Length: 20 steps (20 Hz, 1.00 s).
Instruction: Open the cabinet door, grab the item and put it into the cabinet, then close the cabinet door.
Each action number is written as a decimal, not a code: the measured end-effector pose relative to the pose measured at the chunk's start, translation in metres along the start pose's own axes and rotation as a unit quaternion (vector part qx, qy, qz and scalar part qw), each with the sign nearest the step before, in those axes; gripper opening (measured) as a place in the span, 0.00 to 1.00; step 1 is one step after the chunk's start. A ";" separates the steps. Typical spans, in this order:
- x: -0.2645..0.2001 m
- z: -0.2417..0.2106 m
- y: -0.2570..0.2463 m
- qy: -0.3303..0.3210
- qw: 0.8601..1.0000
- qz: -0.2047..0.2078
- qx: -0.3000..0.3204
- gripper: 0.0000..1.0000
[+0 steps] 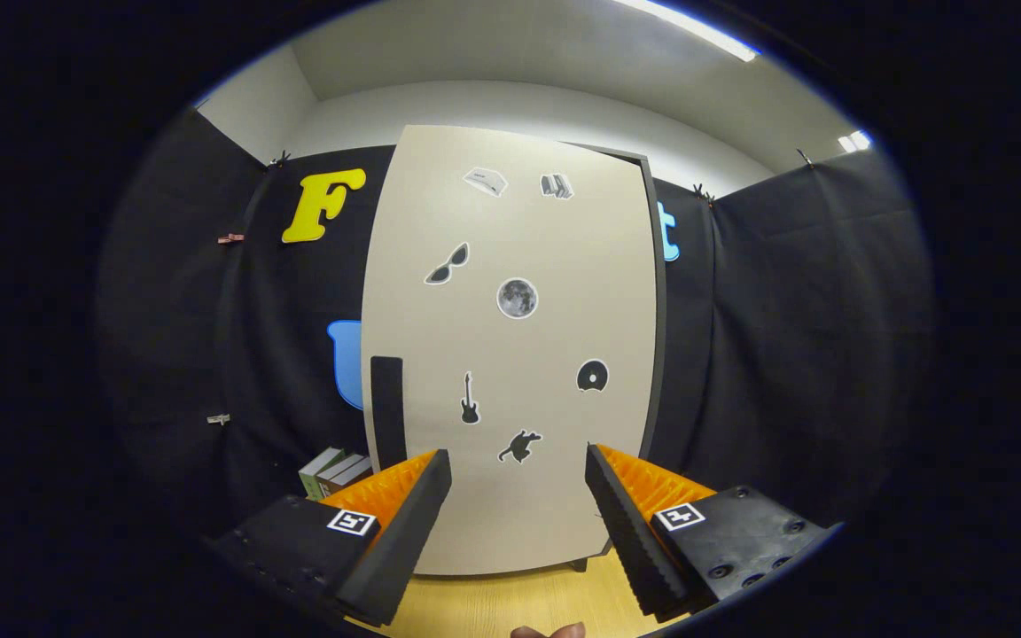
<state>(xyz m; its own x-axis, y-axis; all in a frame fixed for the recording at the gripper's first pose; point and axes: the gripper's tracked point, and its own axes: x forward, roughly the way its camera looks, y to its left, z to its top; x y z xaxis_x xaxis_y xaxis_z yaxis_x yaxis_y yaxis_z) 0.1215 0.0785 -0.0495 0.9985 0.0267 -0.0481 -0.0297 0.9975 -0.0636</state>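
Seemingly shut, the door [510, 354] faces the tongs [518, 470], spread wide and empty (item unclear, perhaps boxes [333, 471] at the table's [510, 602] left edge); start or finish.

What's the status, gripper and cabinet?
Gripper open, jaws holding nothing, facing the cabinet door. Door shut, black handle just beyond the left jaw, untouched. Boxes beside the cabinet. Nothing blocking the handle.
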 end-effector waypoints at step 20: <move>-0.022 0.008 -0.012 0.005 1.000 -0.009 -0.007 0.98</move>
<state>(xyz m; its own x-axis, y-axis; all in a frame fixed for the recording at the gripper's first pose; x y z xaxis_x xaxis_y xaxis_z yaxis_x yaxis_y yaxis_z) 0.1007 0.0660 -0.0399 0.9984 0.0075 -0.0566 -0.0119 0.9969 -0.0782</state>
